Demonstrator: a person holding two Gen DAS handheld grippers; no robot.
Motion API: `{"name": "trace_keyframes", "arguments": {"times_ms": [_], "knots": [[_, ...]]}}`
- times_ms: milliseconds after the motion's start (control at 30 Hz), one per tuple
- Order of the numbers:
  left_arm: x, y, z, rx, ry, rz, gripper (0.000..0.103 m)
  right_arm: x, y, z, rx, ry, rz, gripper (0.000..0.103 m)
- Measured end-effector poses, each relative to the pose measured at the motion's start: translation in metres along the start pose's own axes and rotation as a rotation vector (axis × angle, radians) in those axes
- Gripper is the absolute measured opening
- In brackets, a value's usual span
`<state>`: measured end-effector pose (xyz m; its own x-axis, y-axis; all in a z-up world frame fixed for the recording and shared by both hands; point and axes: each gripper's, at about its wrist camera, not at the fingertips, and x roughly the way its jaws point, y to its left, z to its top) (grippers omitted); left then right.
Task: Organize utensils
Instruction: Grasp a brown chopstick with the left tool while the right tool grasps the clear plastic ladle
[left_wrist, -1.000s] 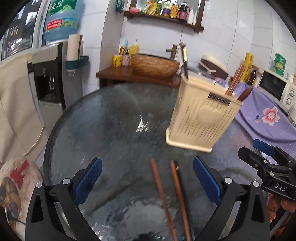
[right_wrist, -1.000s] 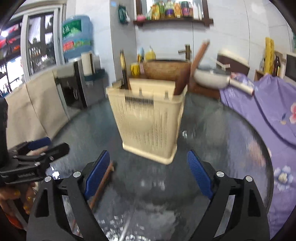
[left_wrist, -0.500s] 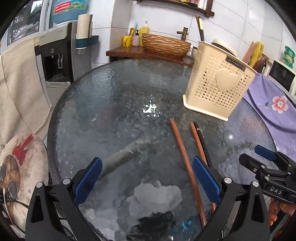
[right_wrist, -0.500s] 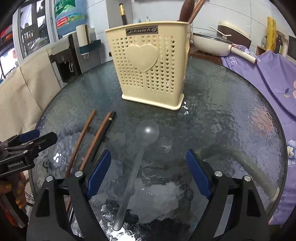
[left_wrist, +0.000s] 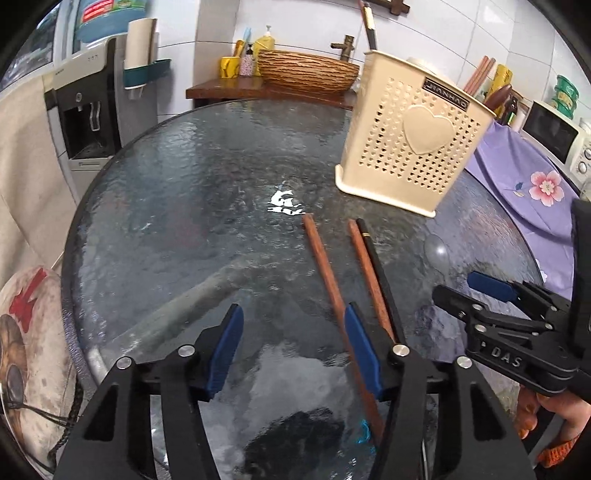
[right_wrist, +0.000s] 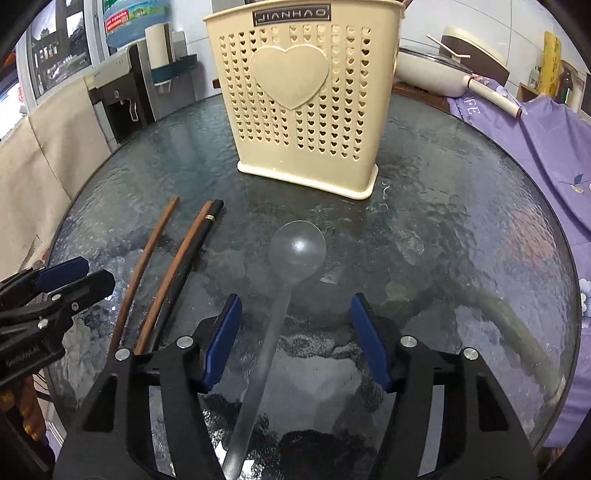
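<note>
A cream perforated utensil holder (left_wrist: 413, 140) (right_wrist: 306, 110) stands on the round glass table (left_wrist: 192, 206) (right_wrist: 461, 206), with a few utensils standing in it. Two brown chopsticks (left_wrist: 325, 266) (right_wrist: 144, 266) and a black one (left_wrist: 380, 273) (right_wrist: 192, 258) lie flat in front of it. A clear plastic spoon (right_wrist: 284, 288) lies beside them. My left gripper (left_wrist: 293, 345) is open just left of the chopsticks. My right gripper (right_wrist: 295, 343) is open, with the spoon handle between its fingers; it also shows in the left wrist view (left_wrist: 476, 291).
A water dispenser (left_wrist: 96, 110) stands left of the table. A wooden counter with a woven basket (left_wrist: 306, 70) is behind. A purple cloth (right_wrist: 546, 140) with a pan (right_wrist: 436, 70) and a microwave (left_wrist: 557, 136) lies to the right. A stool cushion (left_wrist: 26, 332) sits at lower left.
Both grippers have lowered and tilted down toward the table; the chopsticks and spoon came into view. Both sets of jaws have narrowed but stay open.
</note>
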<state>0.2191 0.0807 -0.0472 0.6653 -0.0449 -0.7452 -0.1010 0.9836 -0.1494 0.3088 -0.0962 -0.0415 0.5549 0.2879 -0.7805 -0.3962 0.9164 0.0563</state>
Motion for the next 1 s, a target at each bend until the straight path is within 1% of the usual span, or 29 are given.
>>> {"name": "trace_keyframes", "arguments": {"times_ms": [133,167,267,367,433,533,600,767,833,1000], "knots": [[0.009,-0.010,0.007,0.041,0.024,0.000,0.050,0.007,0.001,0.011,-0.011,0.022,-0.025,0.059],[0.013,-0.012,0.009,0.047,0.034,-0.002,0.047,0.007,0.001,0.012,-0.012,0.026,-0.026,0.058],[0.020,-0.017,0.015,0.068,0.042,0.012,0.045,0.011,0.001,0.017,-0.015,0.039,-0.022,0.056],[0.029,-0.022,0.024,0.092,0.054,0.018,0.043,0.015,0.001,0.023,-0.019,0.043,-0.021,0.051],[0.033,-0.025,0.029,0.105,0.058,0.030,0.039,0.017,0.003,0.026,-0.020,0.044,-0.023,0.047],[0.040,-0.028,0.036,0.117,0.061,0.034,0.038,0.019,0.004,0.030,-0.023,0.043,-0.022,0.041],[0.044,-0.030,0.039,0.122,0.066,0.039,0.036,0.021,0.005,0.033,-0.027,0.043,-0.022,0.037],[0.048,-0.031,0.044,0.123,0.075,0.038,0.014,0.022,0.007,0.034,-0.036,0.042,-0.016,0.037],[0.048,-0.030,0.044,0.115,0.073,0.031,0.009,0.022,0.007,0.034,-0.037,0.039,-0.012,0.037],[0.049,-0.028,0.046,0.094,0.071,0.018,0.009,0.022,0.007,0.032,-0.041,0.039,-0.010,0.037]]}}
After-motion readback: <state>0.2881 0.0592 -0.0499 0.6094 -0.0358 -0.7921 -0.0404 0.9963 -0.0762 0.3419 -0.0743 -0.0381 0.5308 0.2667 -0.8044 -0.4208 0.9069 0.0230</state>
